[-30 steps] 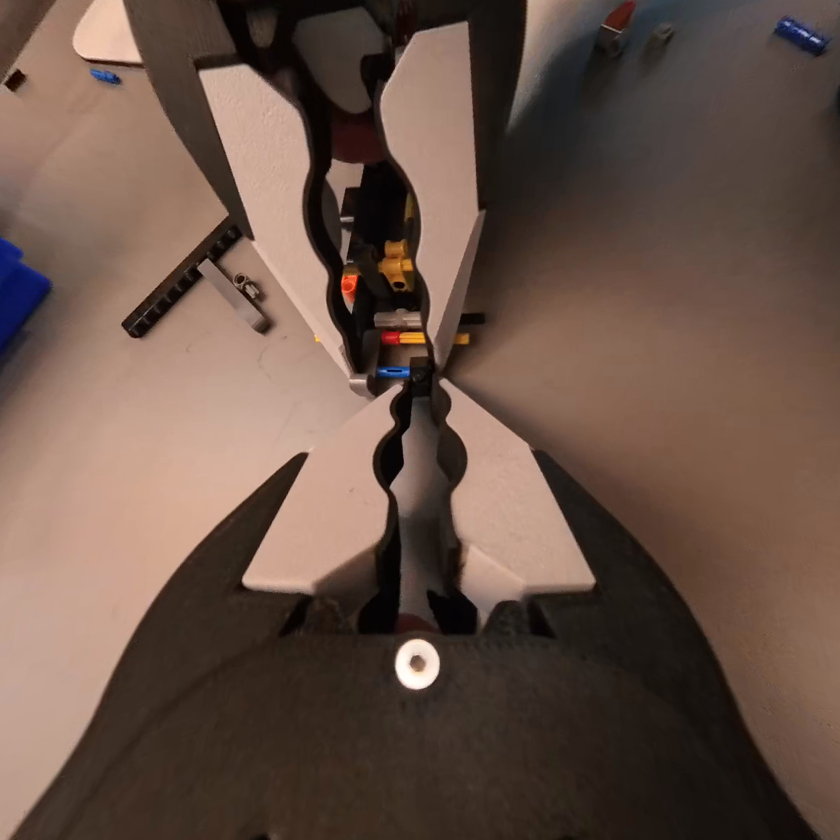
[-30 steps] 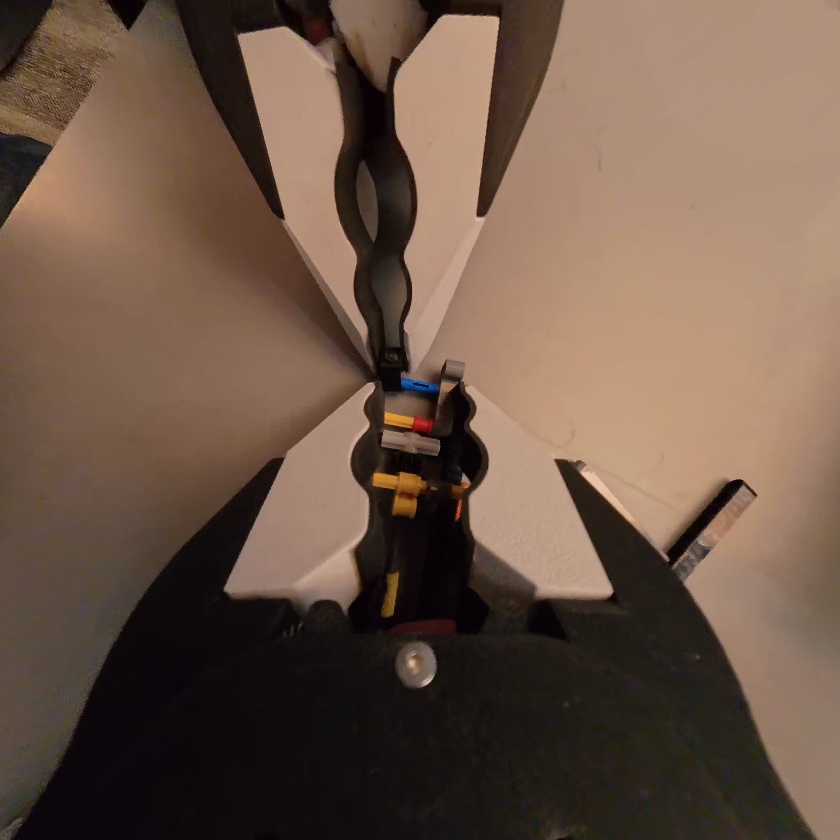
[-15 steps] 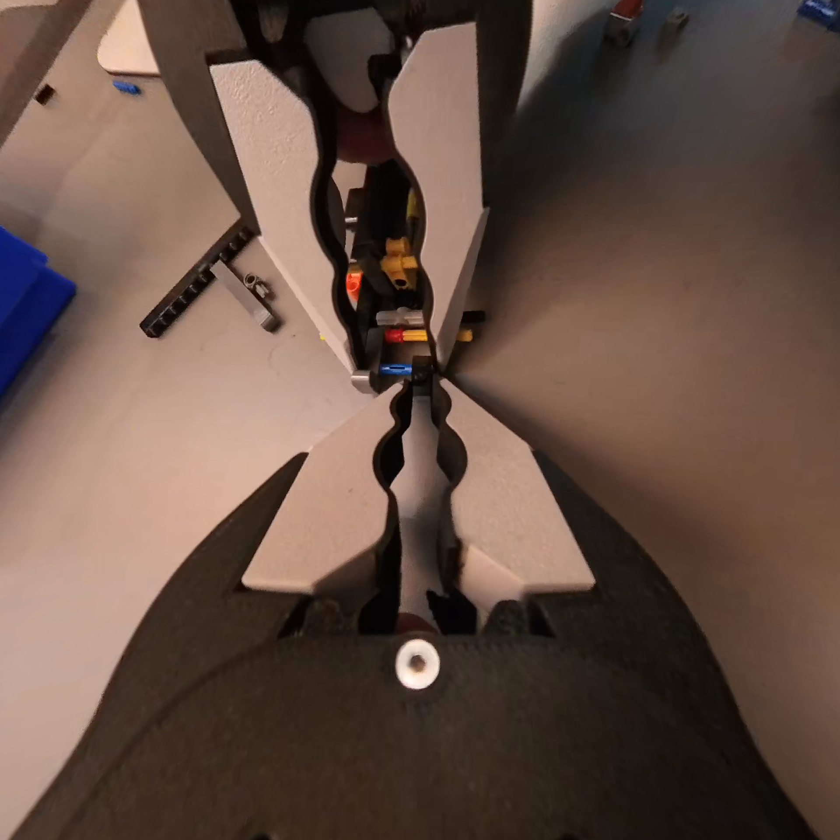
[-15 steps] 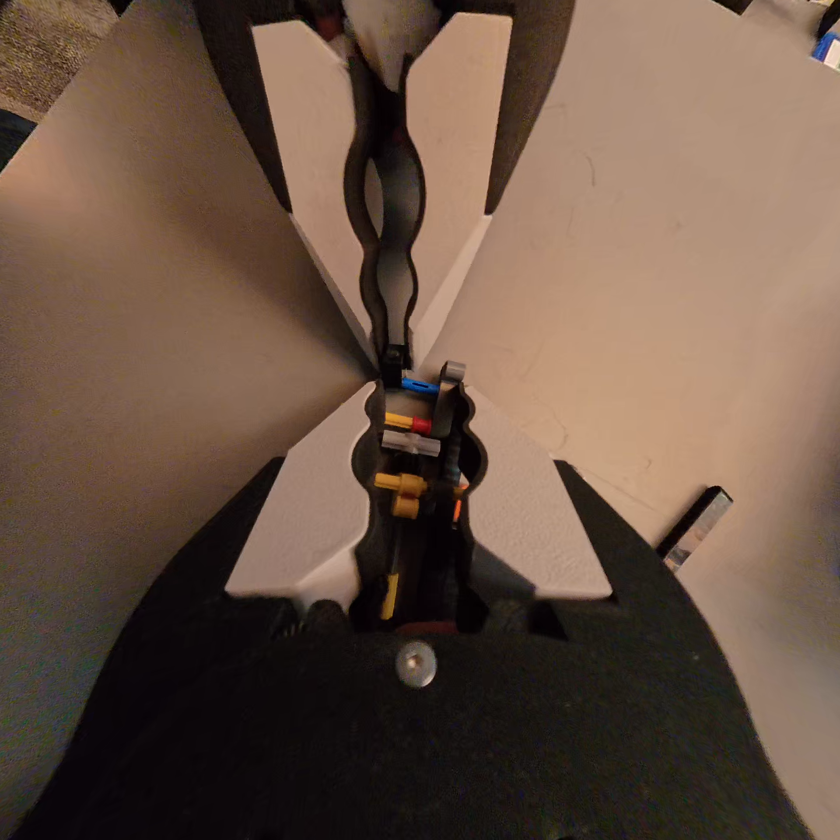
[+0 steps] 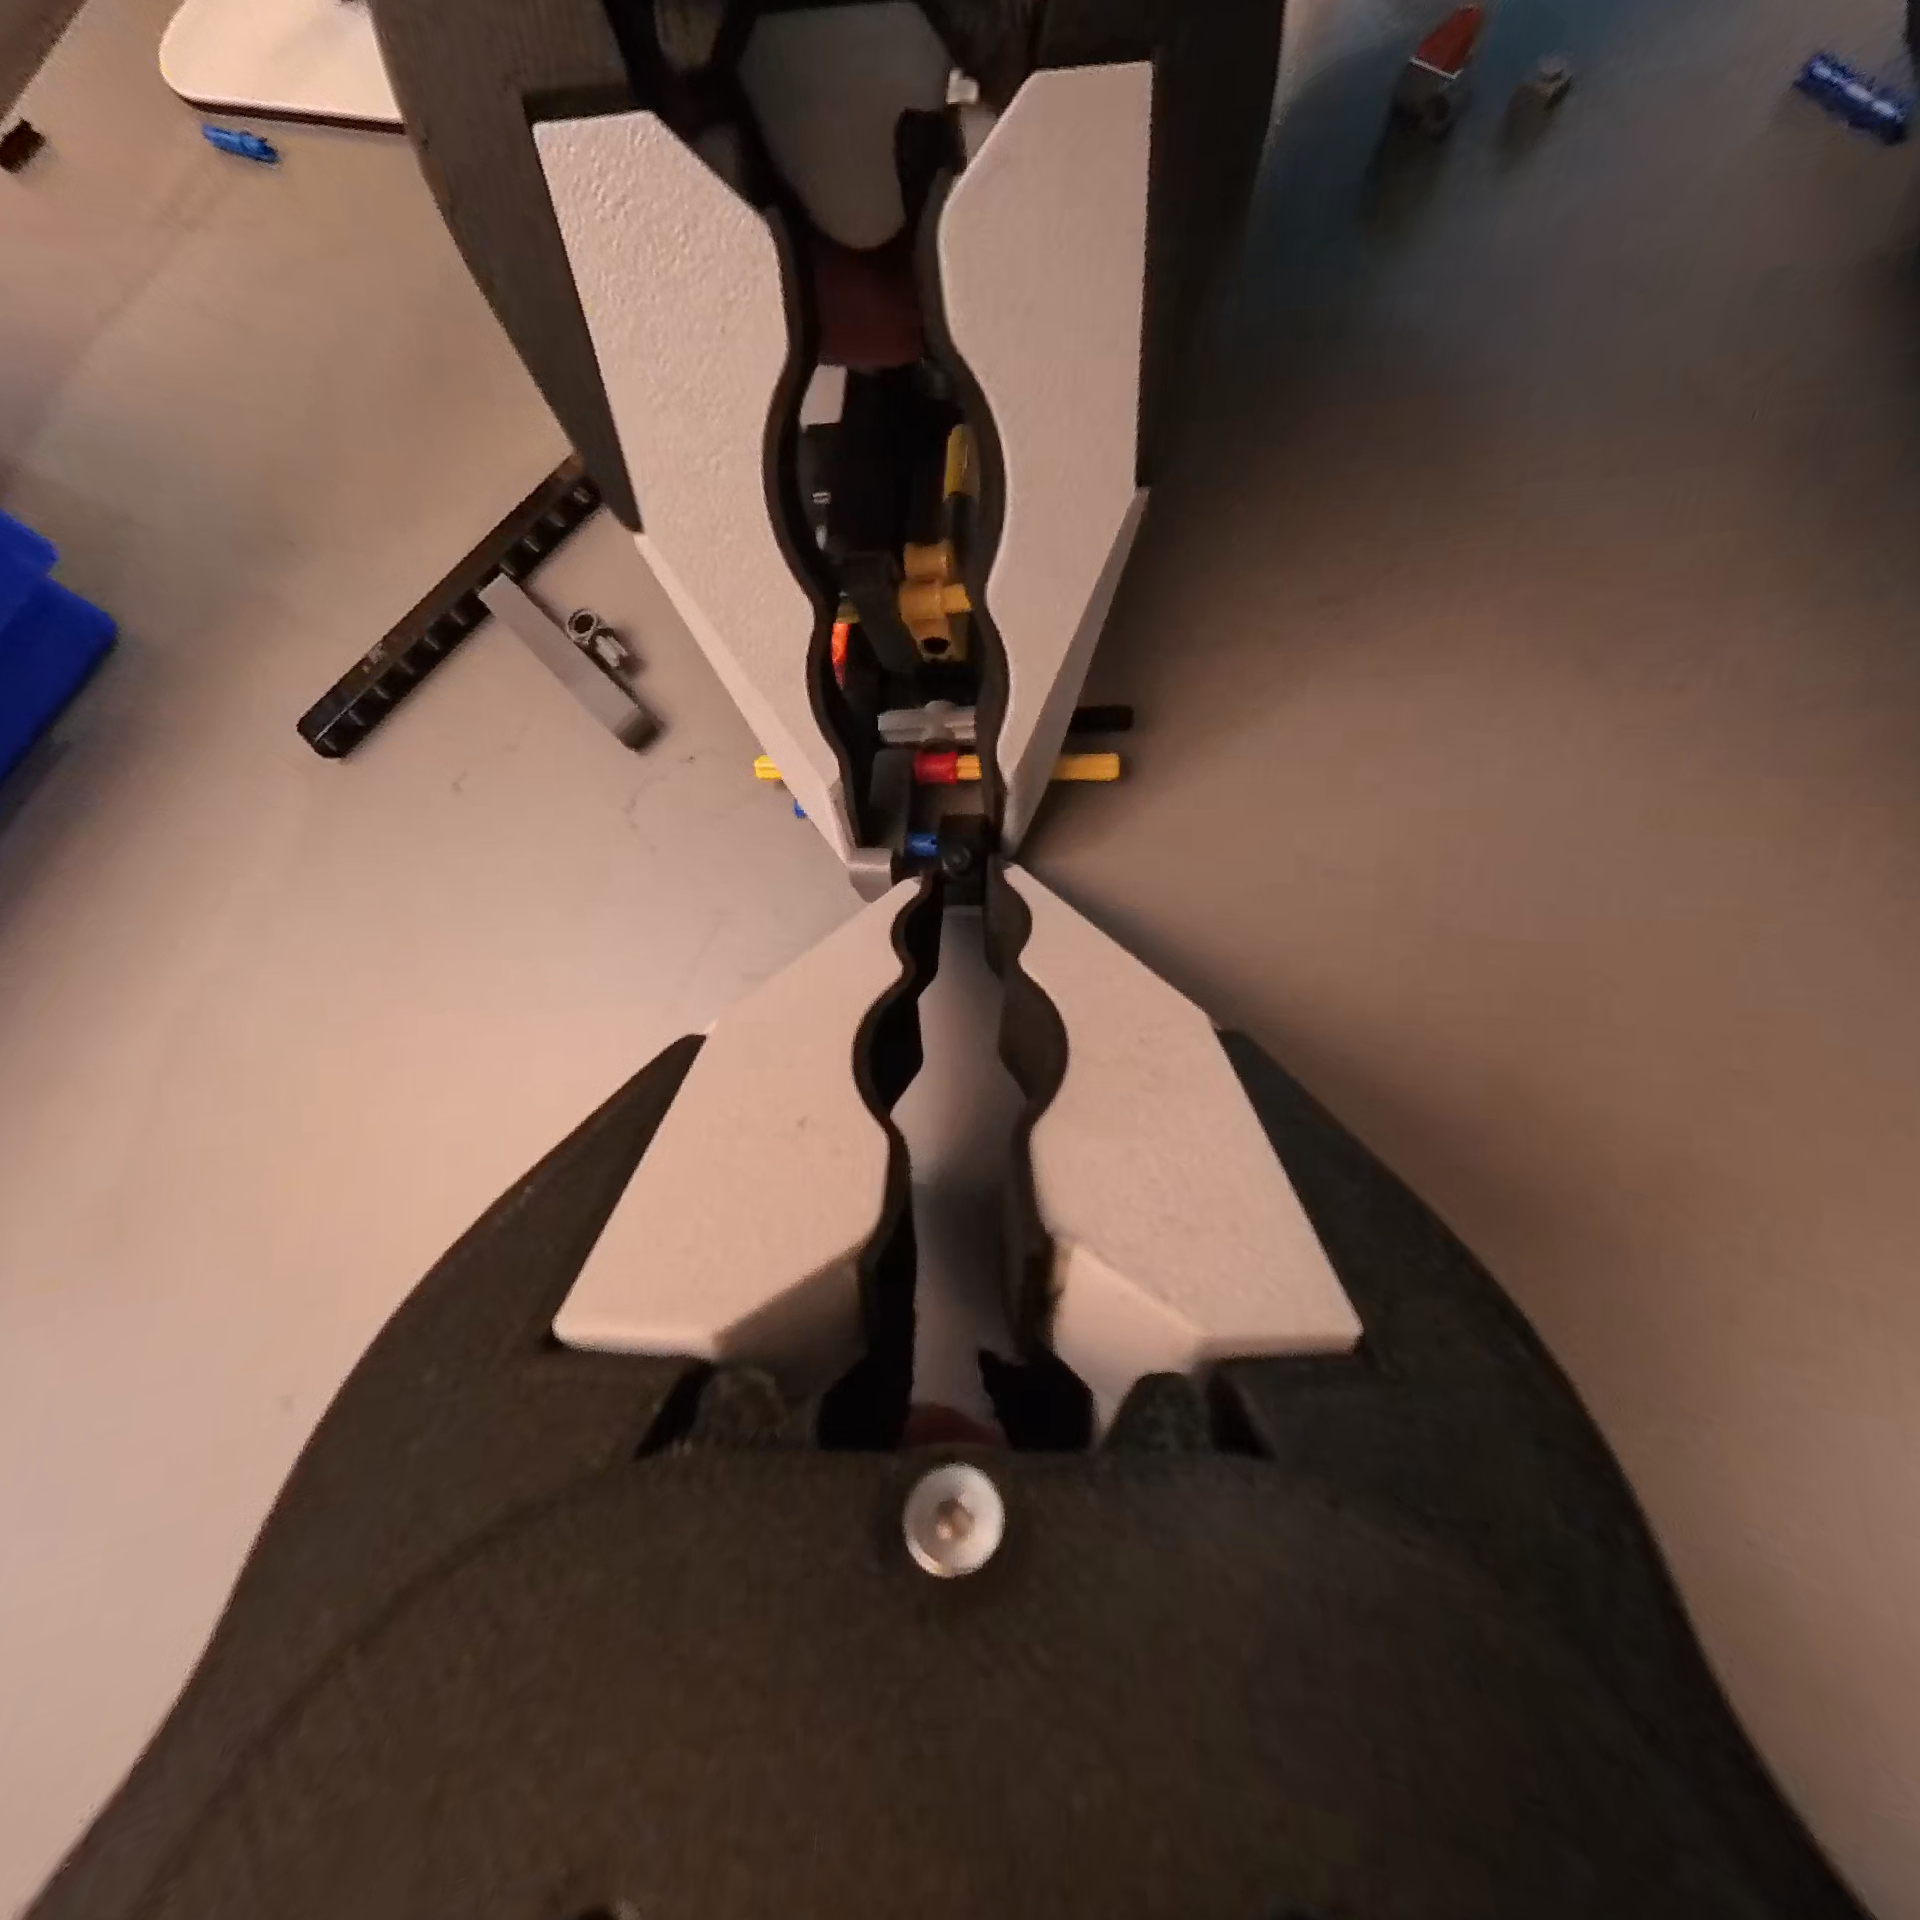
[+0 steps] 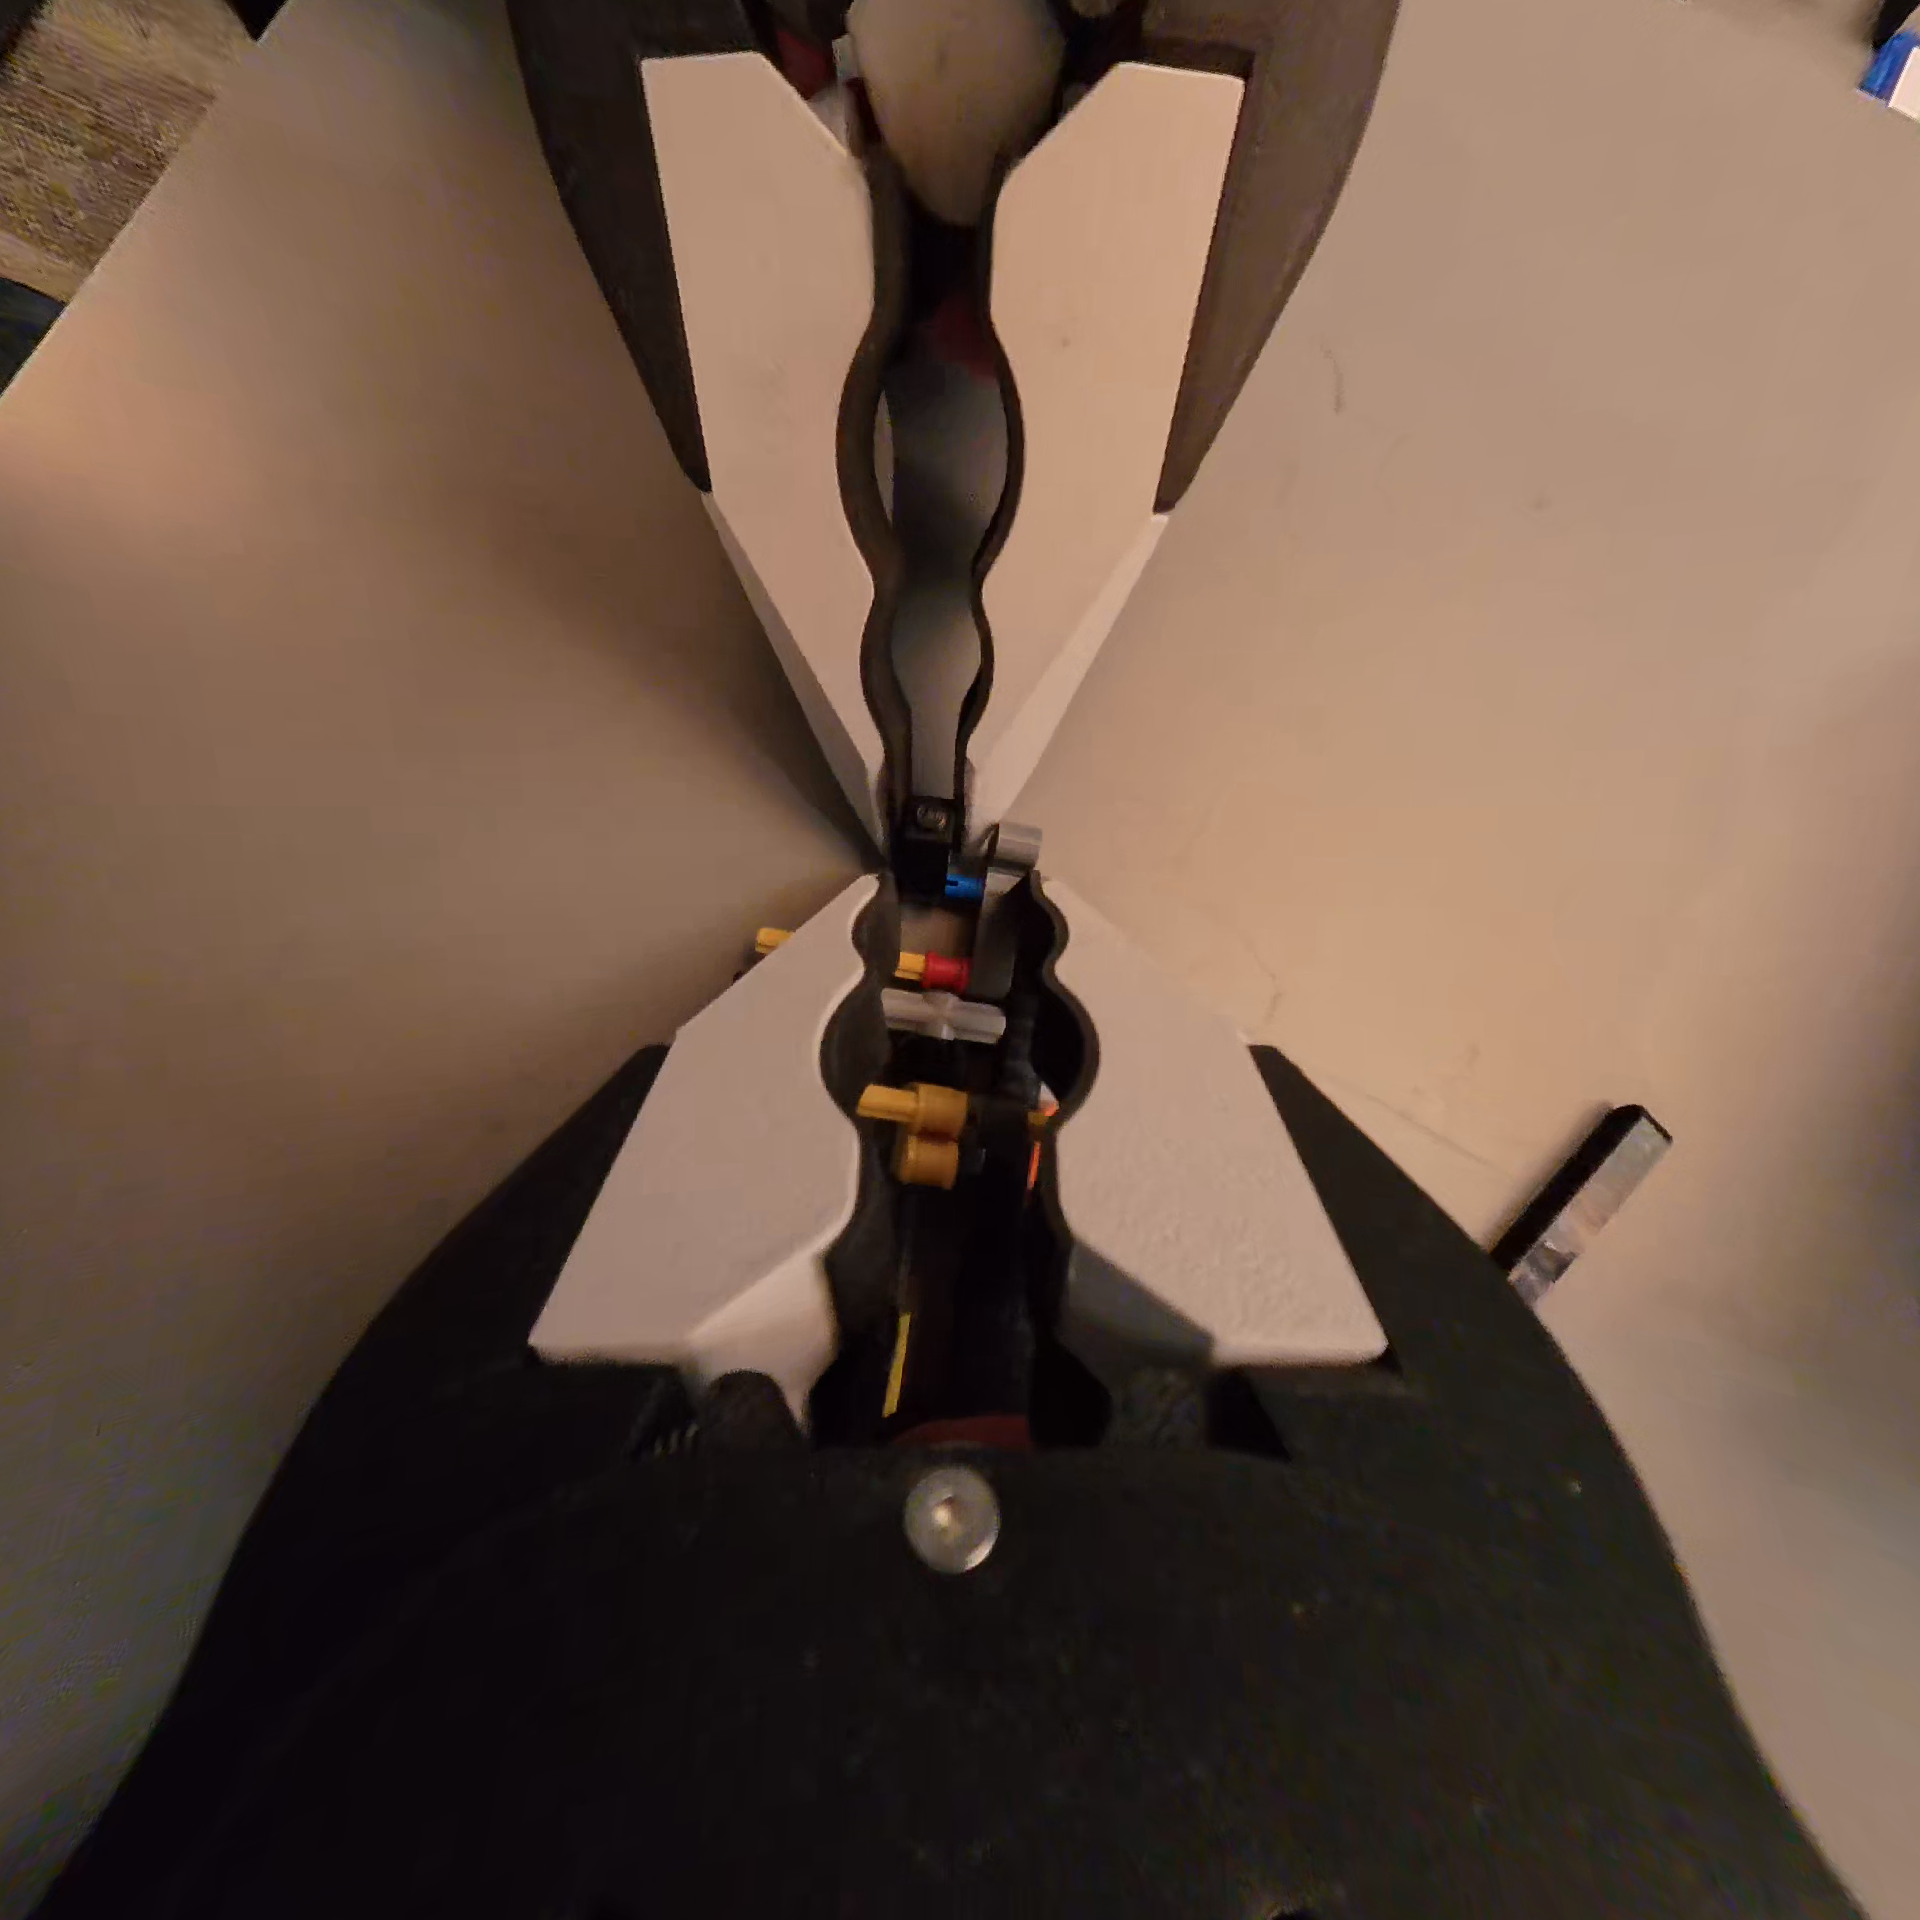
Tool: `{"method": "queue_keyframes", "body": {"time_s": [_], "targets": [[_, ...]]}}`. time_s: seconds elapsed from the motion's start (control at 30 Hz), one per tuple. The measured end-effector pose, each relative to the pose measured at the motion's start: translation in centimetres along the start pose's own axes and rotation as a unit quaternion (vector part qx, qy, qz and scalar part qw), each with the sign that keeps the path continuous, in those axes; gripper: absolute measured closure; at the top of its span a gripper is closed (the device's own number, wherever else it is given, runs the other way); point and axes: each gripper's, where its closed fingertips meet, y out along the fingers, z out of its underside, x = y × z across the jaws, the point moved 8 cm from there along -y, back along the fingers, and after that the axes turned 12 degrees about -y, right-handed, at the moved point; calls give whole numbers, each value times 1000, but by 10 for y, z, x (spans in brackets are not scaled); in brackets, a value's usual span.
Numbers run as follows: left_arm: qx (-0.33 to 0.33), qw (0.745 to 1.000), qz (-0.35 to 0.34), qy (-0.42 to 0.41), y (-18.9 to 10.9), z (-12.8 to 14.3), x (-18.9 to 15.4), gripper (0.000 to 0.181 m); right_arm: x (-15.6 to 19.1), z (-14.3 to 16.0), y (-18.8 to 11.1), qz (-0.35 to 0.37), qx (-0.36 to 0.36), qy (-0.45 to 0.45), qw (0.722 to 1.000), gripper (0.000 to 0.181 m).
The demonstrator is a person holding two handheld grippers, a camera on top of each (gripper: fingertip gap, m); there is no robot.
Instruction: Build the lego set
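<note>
tools meet tip-to-tip: left tool [image 5: 961, 883] pinches black connector [image 5: 961, 850], right tool [image 6: 961, 904] clamps lego assembly [image 6: 951, 1049].

Setting: indoor work area, most likely a lab or hobby bench; cannot tell which. Evidence: plain pale surface [image 5: 1507, 727], matte, scuffed, warm dim lighting. Loose building-toy parts lie scattered on it: a long black holed beam [image 5: 447, 623] touching a grey beam [image 5: 577, 670] toward the far left, a small blue pin [image 5: 239, 142] near the far left corner, a red-and-grey piece [image 5: 1439, 62] and a blue piece [image 5: 1855, 88] along the far right edge. A blue bin [image 5: 42, 644] sits at the left edge. Carpeted floor [image 6: 94, 135] shows beyond the surface's corner.
</note>
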Motion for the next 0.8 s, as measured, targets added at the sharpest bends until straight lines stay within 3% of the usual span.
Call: {"method": "queue_keyframes", "body": {"time_s": [0.03,0.2,0.27,0.43,0.53,0.67,0.8], "targets": [[-1,1000,-5,-1,0,0,0,175,-1,0,0,-1,0,3,1000,160],[-12,999,-44,-11,-3,1,-4,160,-5,0,-4,0,-10,10,1000,151],[-16,996,-81,-19,-8,2,-3,142,-3,3,-4,-10,-9,9,1000,160],[-3,995,-93,-26,-12,2,-1,134,-2,1,-4,-13,-10,8,1000,160],[6,997,-81,14,-6,-2,2,142,-2,1,-3,-18,-9,12,1000,160],[6,1000,-31,3,2,-3,2,157,-4,2,-4,-36,-15,26,999,160],[-3,1000,-20,-4,4,-2,1,157,-4,3,-4,-45,-16,25,999,161]]}}
